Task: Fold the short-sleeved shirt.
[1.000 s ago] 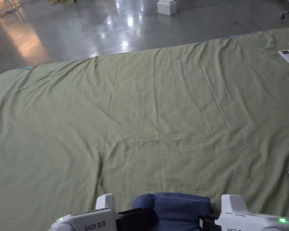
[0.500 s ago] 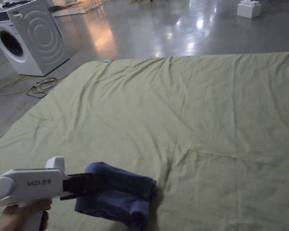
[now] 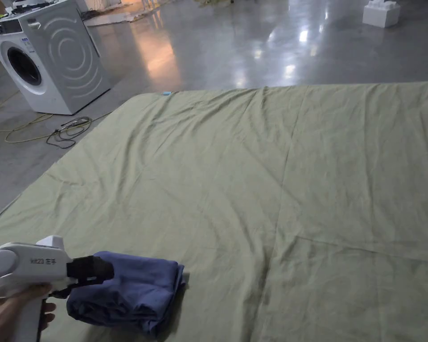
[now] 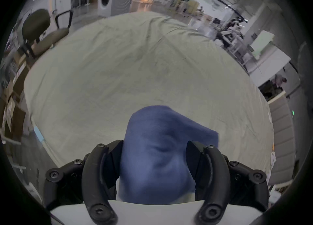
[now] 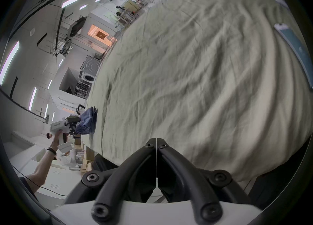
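A wrinkled green sheet [image 3: 275, 178] covered the wide work surface and took up most of the head view, with polished grey floor [image 3: 217, 49] beyond its far edge. On that floor, off the sheet's far left corner, stood a white front-loading washing machine [image 3: 48, 58], and loose cables [image 3: 66, 129] lay just in front of it. The folded blue short-sleeved shirt [image 3: 128, 291] rested as a thick bundle on the sheet near the person's left front corner. The left gripper [image 4: 153, 157] had its jaws spread wide, one on each side of the bundle's near end; whether they pressed on the cloth could not be told. The right gripper [image 5: 156, 141], held over the sheet's near edge well apart from the shirt, had its jaws closed together on nothing.
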Demonstrator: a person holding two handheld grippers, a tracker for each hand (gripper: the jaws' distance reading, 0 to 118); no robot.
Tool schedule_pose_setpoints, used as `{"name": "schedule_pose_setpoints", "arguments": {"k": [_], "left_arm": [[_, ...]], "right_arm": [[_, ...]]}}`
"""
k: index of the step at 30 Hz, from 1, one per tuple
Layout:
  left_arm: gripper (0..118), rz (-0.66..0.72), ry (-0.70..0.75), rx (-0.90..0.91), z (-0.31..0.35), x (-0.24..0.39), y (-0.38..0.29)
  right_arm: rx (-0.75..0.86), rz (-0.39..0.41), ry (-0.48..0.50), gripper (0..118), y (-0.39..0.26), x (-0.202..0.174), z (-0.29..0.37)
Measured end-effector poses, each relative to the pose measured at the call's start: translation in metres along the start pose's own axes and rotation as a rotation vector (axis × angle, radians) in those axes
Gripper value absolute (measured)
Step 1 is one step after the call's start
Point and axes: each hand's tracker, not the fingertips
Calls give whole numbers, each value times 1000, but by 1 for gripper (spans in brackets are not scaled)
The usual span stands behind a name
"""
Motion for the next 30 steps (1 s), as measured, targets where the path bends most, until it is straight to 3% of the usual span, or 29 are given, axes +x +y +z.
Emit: {"name": "schedule_pose_setpoints", "arguments": {"k": [4,9,13,15,19,23,24,28,30], "left_arm": [[79,-143,16,167,92,27,-7],[79,-367,-154,443,188,68,-26],[79,-434,-289,657,240,115,-73],[79,-489,-307,758,265,167,-121],[79,-572,-221,920,273,236,-178],[77,-587,-223,960,263,262,-208],[73,-563,-214,968,264,267,-216],[18,-526,-149,1073,274,274,-249],[16,-554,-110,1068,273,277,-257]], "right_arm": [[213,230,-74,0,2,-22,47],[409,368,-74,0,9,-43,110],[558,494,-124,0,15,-66,157],[623,540,-145,0,19,-71,170],[758,549,-159,0,26,-83,194],[823,570,-143,0,30,-89,210],[843,574,-141,0,30,-89,212],[844,579,-147,0,32,-90,219],[852,599,-164,0,31,-90,220]]}}
